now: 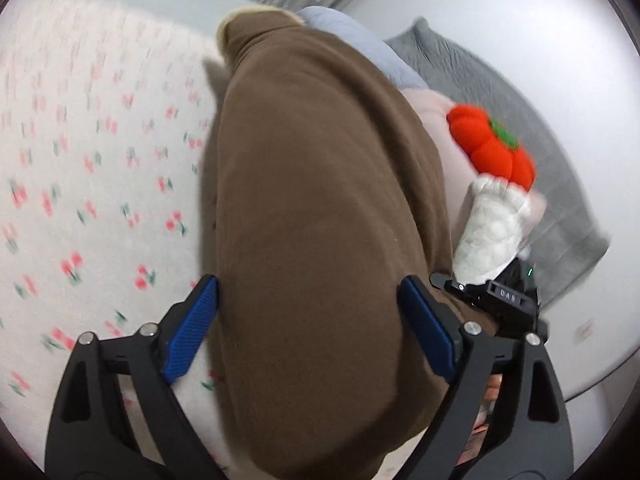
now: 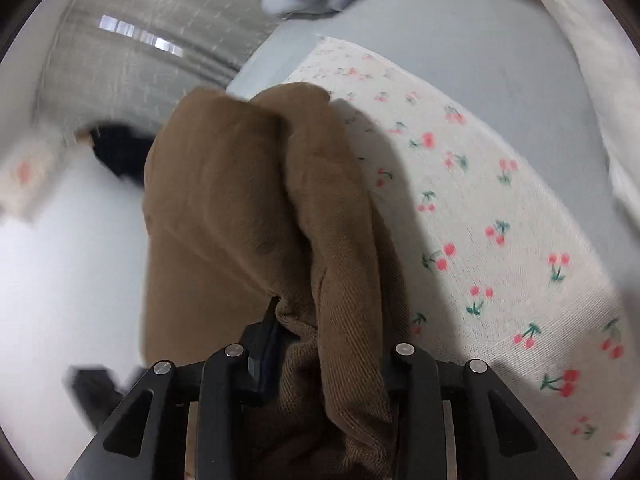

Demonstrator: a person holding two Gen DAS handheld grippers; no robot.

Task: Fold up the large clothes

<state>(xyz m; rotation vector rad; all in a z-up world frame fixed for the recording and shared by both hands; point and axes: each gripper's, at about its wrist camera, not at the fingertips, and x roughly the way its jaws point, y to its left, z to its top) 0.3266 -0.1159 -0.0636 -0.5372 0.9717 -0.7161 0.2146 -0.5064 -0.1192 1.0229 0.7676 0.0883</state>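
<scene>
One brown garment (image 1: 320, 208) filled the middle of both views, draped long and bunched over a white spread printed with red cherries (image 1: 88, 168). The left gripper (image 1: 308, 328) had its two blue-padded fingers (image 1: 192, 328) spread wide, one on each side of the brown cloth, pinching nothing. The right gripper (image 2: 320, 344) was closed tight on a gathered fold of the same garment (image 2: 256, 208), its ribbed hem bunched between the jaws; only one dark fingertip showed, the other buried in fabric. In the left wrist view a second device, the right gripper's black body (image 1: 500, 304), sat at the garment's right edge. Beyond it lay one orange pumpkin-shaped plush (image 1: 496, 148), one white knitted piece (image 1: 492, 232), one grey quilted blanket (image 1: 500, 92) and one pale blue fabric (image 1: 352, 36) toward the spread's far edge. Both views were blurred.
</scene>
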